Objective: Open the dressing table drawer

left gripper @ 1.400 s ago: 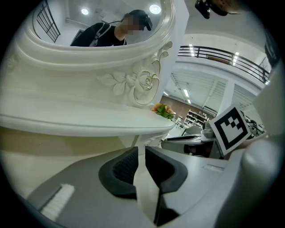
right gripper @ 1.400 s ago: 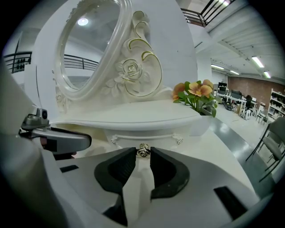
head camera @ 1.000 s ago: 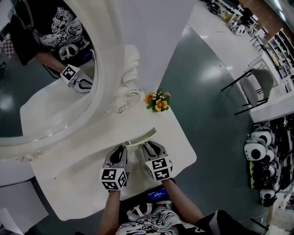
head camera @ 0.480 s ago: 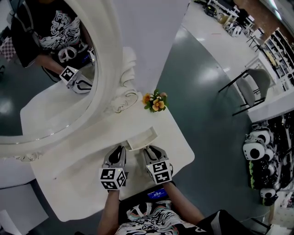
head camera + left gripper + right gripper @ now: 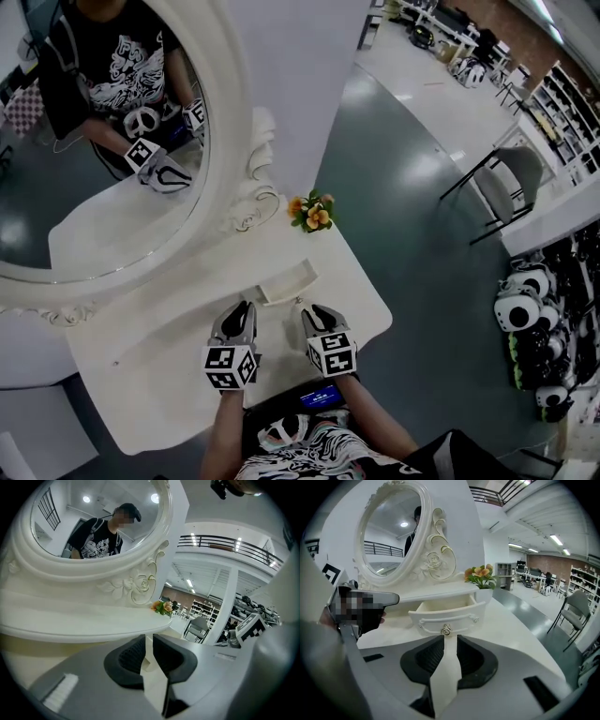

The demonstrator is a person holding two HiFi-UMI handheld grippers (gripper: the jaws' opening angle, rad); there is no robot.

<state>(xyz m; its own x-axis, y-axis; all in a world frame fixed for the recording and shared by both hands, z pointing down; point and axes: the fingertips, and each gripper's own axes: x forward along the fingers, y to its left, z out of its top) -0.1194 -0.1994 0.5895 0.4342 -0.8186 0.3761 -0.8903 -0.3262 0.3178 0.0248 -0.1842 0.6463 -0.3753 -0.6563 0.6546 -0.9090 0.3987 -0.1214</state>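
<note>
The small white drawer (image 5: pixel 288 281) of the dressing table (image 5: pixel 169 375) stands pulled out from under the mirror shelf. In the right gripper view its front (image 5: pixel 447 617) faces me, with the metal knob (image 5: pixel 446 630) just beyond the jaw tips. My right gripper (image 5: pixel 315 314) (image 5: pixel 450 641) sits a little in front of the drawer. Its jaws are closing with a gap left and nothing between the pads. My left gripper (image 5: pixel 241 312) (image 5: pixel 148 641) hovers beside it over the tabletop. It holds nothing, and a narrow gap shows between its pads.
An oval mirror (image 5: pixel 103 187) in a carved white frame rises behind the drawer and reflects the person and grippers. A small flower bunch (image 5: pixel 309 213) stands at the table's right rear corner. A chair (image 5: pixel 511 178) and shelves of helmets (image 5: pixel 525 309) stand off to the right.
The drawer has slid out from the table front. My right gripper has drawn back toward the person and off the knob. The left gripper has barely shifted.
</note>
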